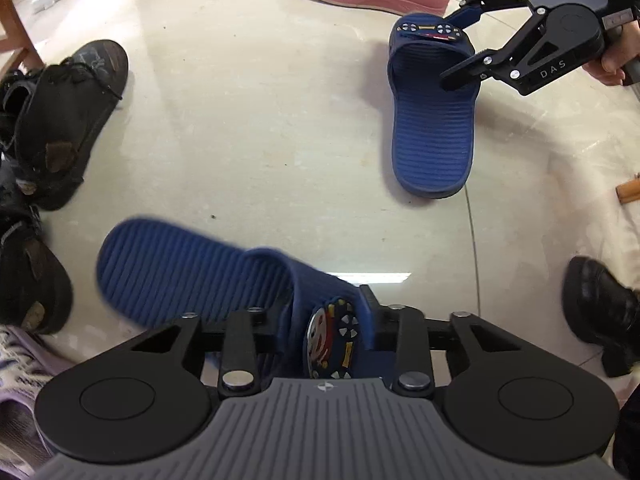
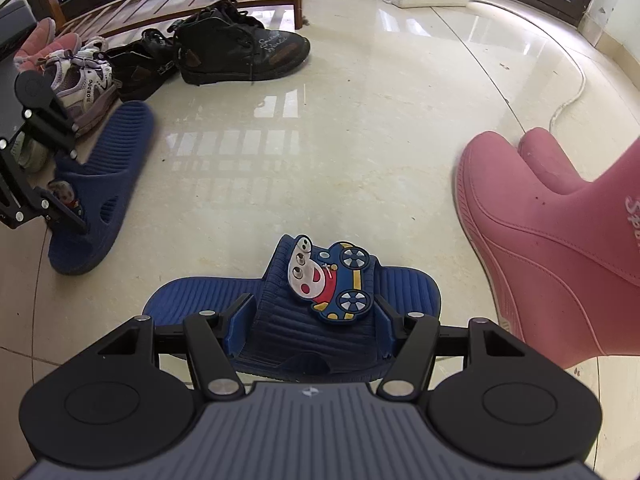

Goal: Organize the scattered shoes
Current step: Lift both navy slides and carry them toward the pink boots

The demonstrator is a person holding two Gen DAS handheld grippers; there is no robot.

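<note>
Left gripper (image 1: 326, 320) clamps one blue slipper's (image 1: 180, 272) strap; right gripper (image 2: 316, 316) straddles the other slipper (image 2: 280, 320), boots (image 2: 560, 240) at three o'clock.

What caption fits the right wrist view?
Right gripper straddles a blue cartoon slipper beside pink boots.

**Blue slippers, pink boots, pale floor**

Both slippers (image 2: 280, 312) (image 2: 100, 196) are dark blue with ribbed soles; each strap bears a cartoon patch (image 2: 328, 280) in white, red, yellow and blue. The rubber boots (image 2: 552, 240) are pink. The ankle boots (image 2: 236, 48) are black. The sneakers (image 2: 80, 80) are white and lilac. The floor (image 2: 360, 140) is glossy cream tile.
</note>
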